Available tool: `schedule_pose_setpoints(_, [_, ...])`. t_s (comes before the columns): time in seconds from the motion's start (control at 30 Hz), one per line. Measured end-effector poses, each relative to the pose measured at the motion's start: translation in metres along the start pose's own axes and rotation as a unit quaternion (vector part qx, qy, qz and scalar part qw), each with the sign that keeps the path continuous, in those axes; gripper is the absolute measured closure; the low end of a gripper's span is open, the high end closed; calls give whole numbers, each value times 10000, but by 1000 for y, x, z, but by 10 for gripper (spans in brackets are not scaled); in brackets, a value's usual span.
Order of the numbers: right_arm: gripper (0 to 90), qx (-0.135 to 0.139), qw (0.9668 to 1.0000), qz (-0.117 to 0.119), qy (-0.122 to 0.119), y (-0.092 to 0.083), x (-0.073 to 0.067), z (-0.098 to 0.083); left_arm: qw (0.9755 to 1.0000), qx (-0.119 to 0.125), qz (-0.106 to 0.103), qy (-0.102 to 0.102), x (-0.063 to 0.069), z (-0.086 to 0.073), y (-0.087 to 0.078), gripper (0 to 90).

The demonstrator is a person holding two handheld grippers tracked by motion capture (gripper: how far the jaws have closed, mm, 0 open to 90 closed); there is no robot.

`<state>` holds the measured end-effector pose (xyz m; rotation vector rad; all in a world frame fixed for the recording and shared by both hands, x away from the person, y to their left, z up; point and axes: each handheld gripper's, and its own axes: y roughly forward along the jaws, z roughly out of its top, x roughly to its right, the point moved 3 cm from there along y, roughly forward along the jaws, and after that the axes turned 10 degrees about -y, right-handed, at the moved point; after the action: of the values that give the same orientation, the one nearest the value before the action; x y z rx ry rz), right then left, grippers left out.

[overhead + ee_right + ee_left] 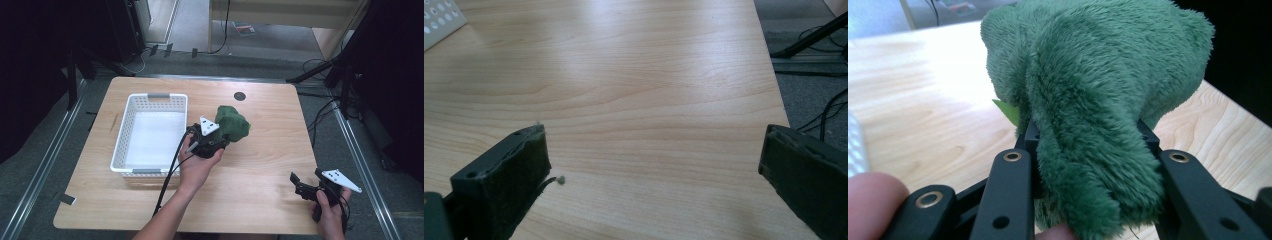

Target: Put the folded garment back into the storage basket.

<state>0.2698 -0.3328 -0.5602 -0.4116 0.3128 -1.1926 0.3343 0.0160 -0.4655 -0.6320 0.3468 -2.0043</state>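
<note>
Fingers (1013,170) around plush (232,124) beside basket (131,107)

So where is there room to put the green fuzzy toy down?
The white basket sits bare inside. The table is bare between the green toy and the right gripper. It is crowded around the left gripper, beside the basket.

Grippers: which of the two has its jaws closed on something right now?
The left gripper, beside the white basket: its jaws squeeze the green plush toy. The right gripper, near the table's corner, has jaws spread apart with nothing between.
</note>
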Motion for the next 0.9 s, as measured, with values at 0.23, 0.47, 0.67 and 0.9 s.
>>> schedule_pose_setpoints(0.23, [1, -7, 10000, -20, 5, 0, 0, 0, 9998, 196, 4, -94, -14, 10, -22, 655])
schedule_pose_setpoints(0.47, [1, -6, 10000, -8, 6, 0, 0, 0, 9992, 327, 50, -206, -28, 14, -37, 654])
schedule_pose_setpoints(0.67, [1, -5, 10000, -12, -13, 0, 0, 0, 9986, 444, 161, -247, -42, 18, -51, 655])
schedule_pose_setpoints(0.9, [1, -6, 10000, -17, -17, 0, 0, 0, 9971, 578, 332, -361, -63, 22, -68, 654])
